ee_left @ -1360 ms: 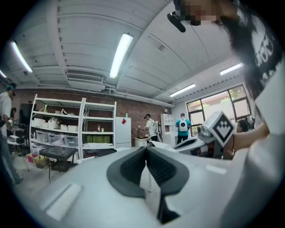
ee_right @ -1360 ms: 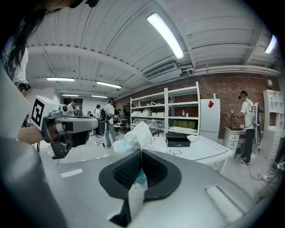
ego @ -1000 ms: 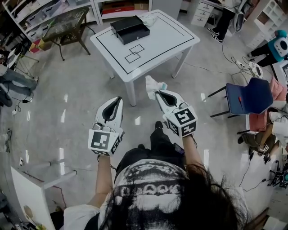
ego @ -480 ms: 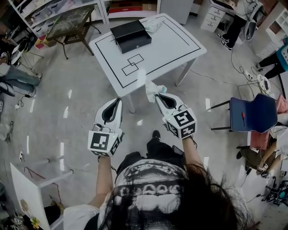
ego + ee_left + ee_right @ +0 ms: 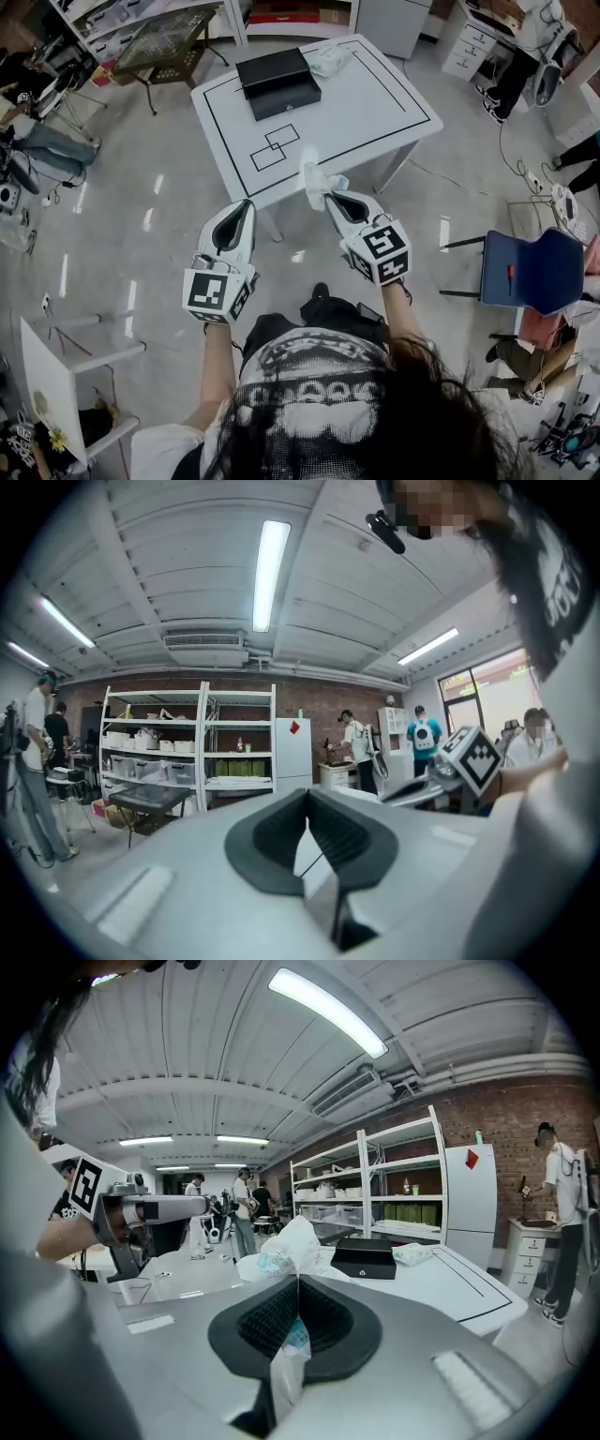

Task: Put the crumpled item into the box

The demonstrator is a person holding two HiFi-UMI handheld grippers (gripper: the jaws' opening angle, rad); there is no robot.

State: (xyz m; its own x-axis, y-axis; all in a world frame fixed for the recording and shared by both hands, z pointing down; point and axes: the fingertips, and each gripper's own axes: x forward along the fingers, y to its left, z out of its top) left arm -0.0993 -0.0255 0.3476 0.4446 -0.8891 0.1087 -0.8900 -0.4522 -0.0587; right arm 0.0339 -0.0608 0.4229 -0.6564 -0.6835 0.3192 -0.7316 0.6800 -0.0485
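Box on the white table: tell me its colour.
The box is plain black; the head view shows it best.

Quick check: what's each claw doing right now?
Left claw: closed, nothing in it.
Right claw: closed on the crumpled item.
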